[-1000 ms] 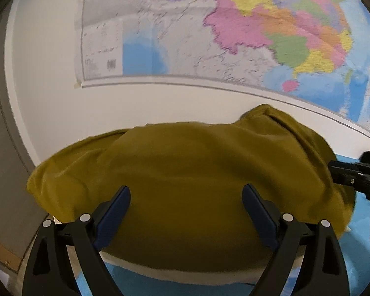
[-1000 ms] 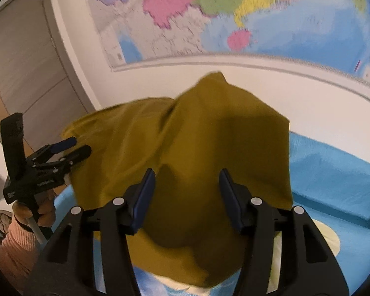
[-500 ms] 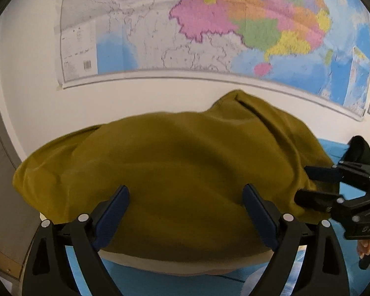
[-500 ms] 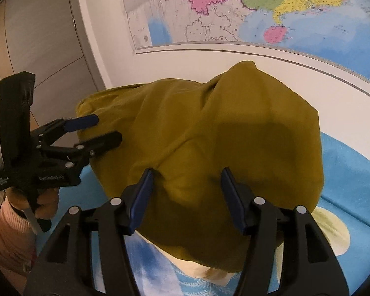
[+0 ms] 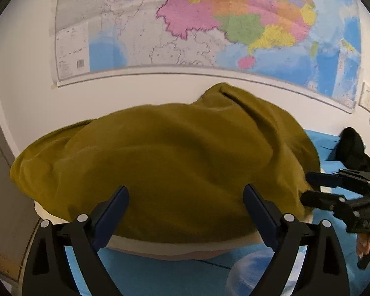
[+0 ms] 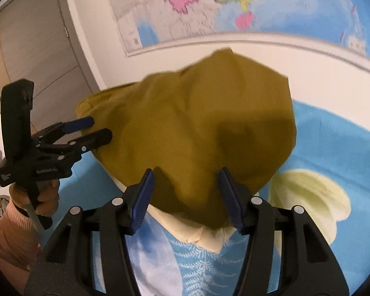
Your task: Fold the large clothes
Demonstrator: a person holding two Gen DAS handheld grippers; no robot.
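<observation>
A mustard-coloured garment lies in a rumpled heap on a cream cloth over blue bedding. My left gripper stands open and wide at the heap's near edge; its pads touch no cloth. Seen from the right wrist, the left gripper has its tips at the garment's left edge. My right gripper has its jaws closing, with the near hem showing between the fingers, and the pads are not pressing on it. From the left wrist, the right gripper points at the heap's right edge.
A large coloured map hangs on the white wall behind the bed. A grey door stands at the left. A black item lies on the blue bedding at the right. A hand in a pink sleeve holds the left gripper.
Both grippers have come down and closer to the heap, each nearer the other's side. The garment has sunk lower and flatter onto the bed.
</observation>
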